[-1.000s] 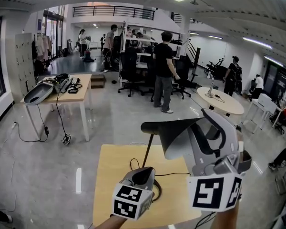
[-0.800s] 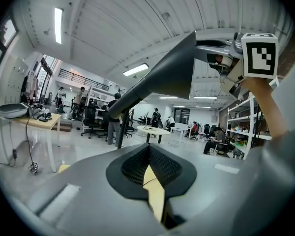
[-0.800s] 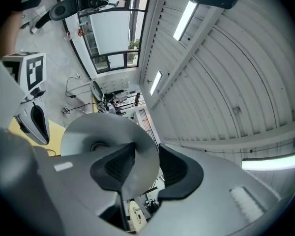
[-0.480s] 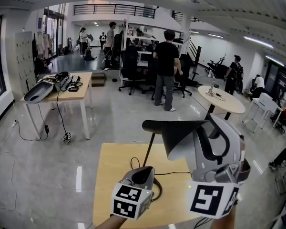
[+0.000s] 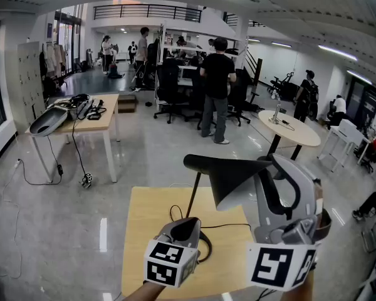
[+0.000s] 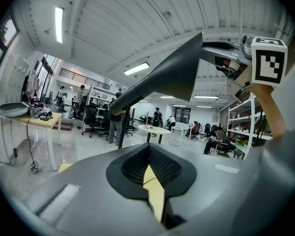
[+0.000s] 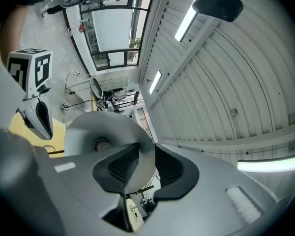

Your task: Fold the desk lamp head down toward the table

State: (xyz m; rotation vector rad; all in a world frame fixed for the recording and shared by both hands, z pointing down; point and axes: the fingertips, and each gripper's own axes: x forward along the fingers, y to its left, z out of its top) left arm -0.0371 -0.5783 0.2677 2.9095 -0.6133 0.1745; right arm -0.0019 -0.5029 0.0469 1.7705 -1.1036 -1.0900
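Note:
The black desk lamp's cone shade (image 5: 229,175) sits on a thin slanted stem (image 5: 193,196) over the small yellow table (image 5: 147,218). My right gripper (image 5: 269,168) reaches up at the shade's right edge. Its jaws are closing with the shade's rim (image 7: 137,146) between the pads, and the white inside and bulb (image 7: 102,144) face that camera. My left gripper (image 5: 188,226) lies low at the foot of the stem, covering the lamp's base. Its jaws (image 6: 148,154) look shut, with only the yellow tabletop showing below them. The shade (image 6: 162,77) hangs above it.
A black cable (image 5: 222,226) runs across the yellow table. Beyond it are shiny floor, a long wooden table (image 5: 103,123) with gear at the left, a round table (image 5: 294,133) at the right, and people (image 5: 218,86) among office chairs.
The right gripper has edged along the shade and its jaws have narrowed around the rim. The left gripper has shifted slightly lower in the head view. The lamp stands much as before.

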